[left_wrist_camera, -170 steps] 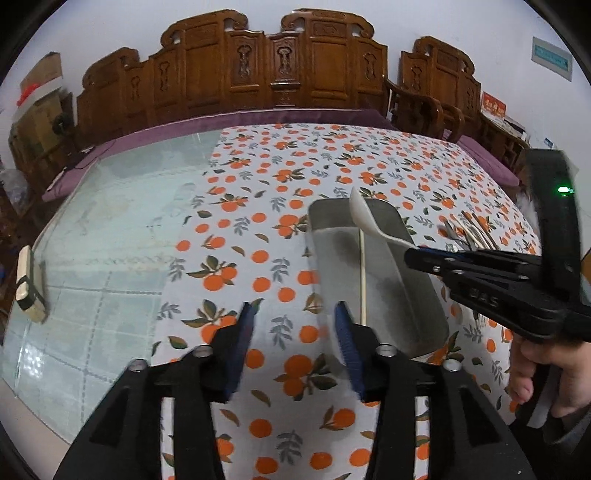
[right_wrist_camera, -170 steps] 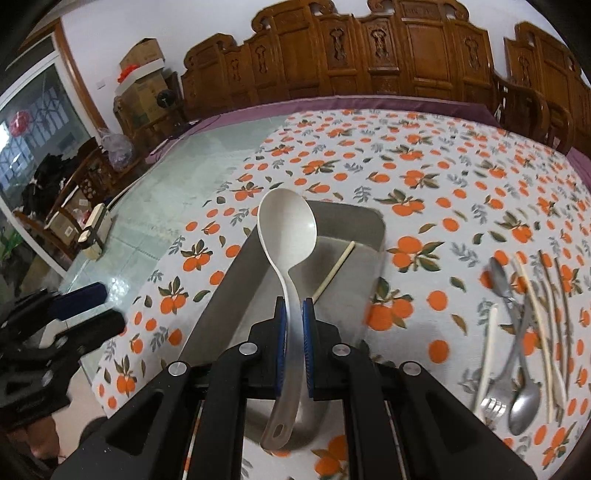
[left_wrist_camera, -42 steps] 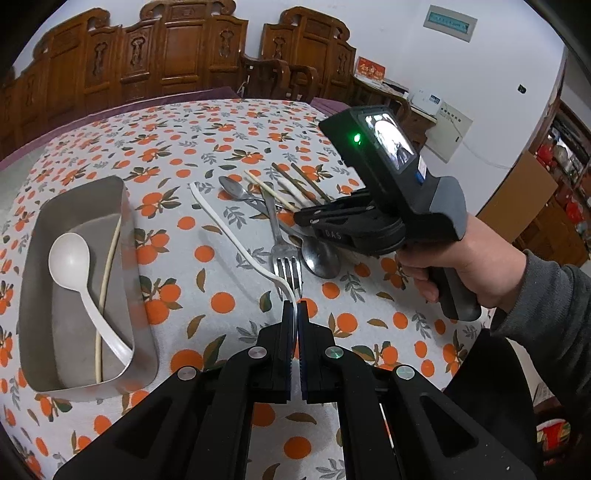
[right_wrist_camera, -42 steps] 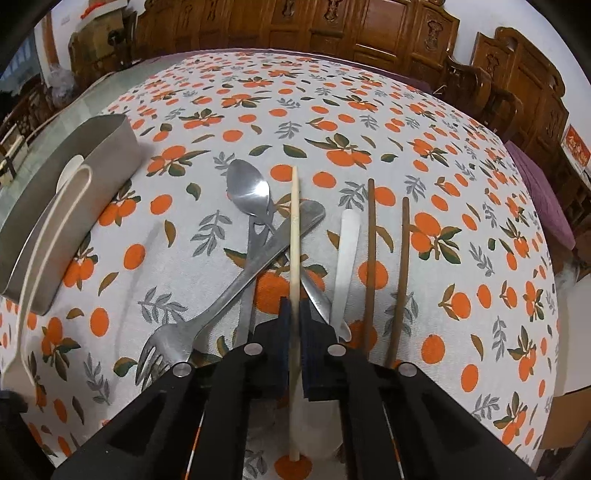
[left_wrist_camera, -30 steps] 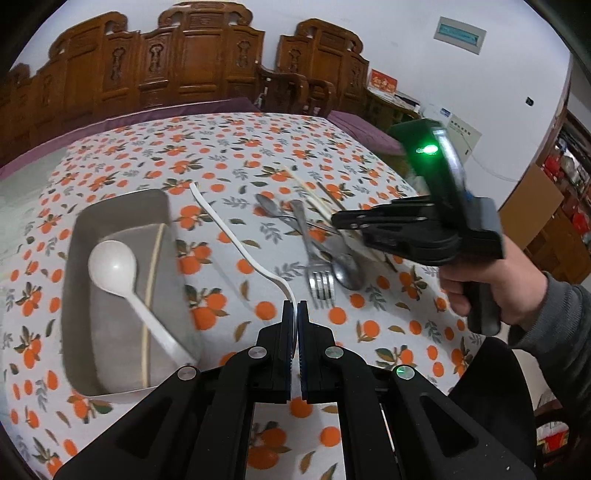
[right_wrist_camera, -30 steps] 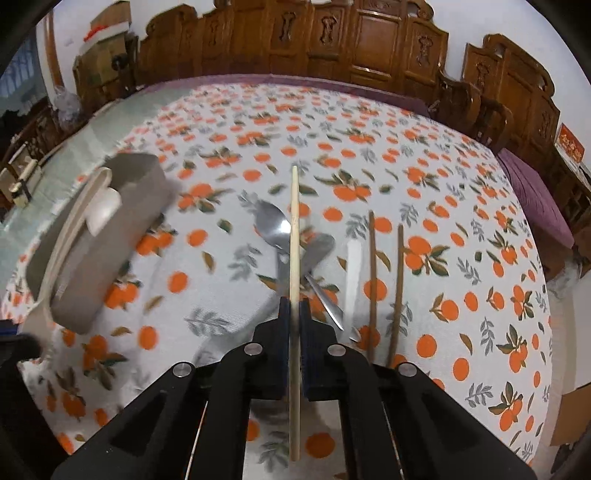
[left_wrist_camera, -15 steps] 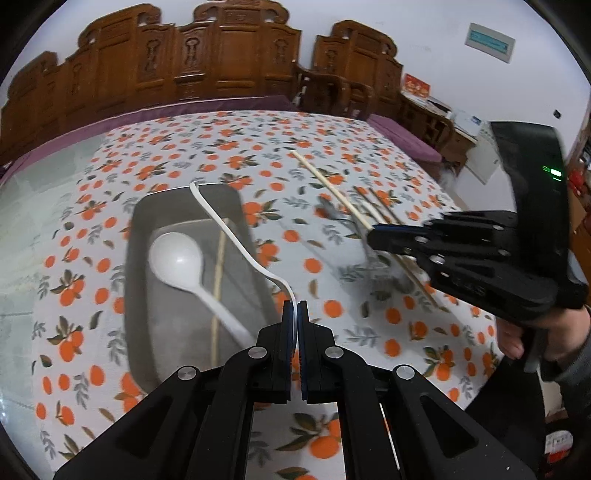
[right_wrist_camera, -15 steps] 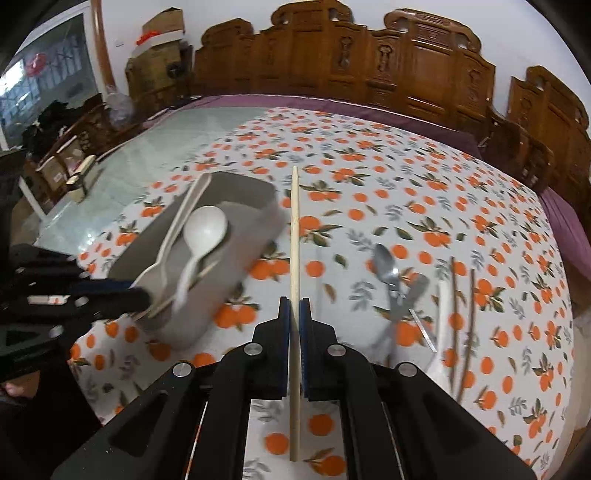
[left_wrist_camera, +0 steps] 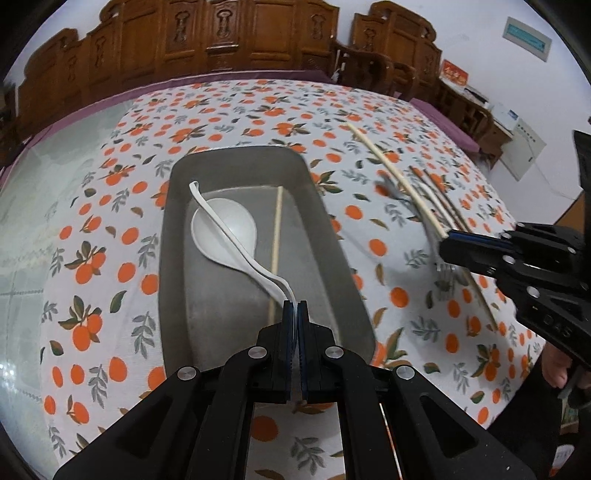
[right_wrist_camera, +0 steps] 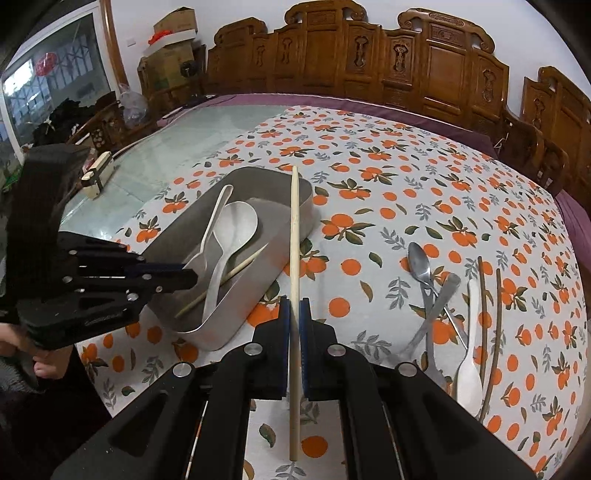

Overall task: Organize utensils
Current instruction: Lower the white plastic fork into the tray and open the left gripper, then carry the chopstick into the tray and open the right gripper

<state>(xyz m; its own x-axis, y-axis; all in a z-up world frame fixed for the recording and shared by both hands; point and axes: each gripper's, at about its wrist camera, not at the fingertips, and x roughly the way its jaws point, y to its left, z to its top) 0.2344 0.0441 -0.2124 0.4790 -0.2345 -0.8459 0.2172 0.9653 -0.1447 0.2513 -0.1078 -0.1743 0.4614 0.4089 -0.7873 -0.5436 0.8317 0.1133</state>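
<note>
Both left tongs (left_wrist_camera: 294, 306) and right tongs (right_wrist_camera: 294, 302) are clamped, held level.

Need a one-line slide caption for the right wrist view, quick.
Right tongs shut on a pale wooden chopstick beside the grey metal tray, where left tongs lower a white plastic spoon.

Carved wooden chairs (right_wrist_camera: 369, 62) line the far side of the table (right_wrist_camera: 177, 140) — glass-topped, partly under an orange-print cloth (right_wrist_camera: 424, 177). Cardboard boxes (right_wrist_camera: 173, 27) sit stacked beyond — near a window (right_wrist_camera: 48, 88).
</note>
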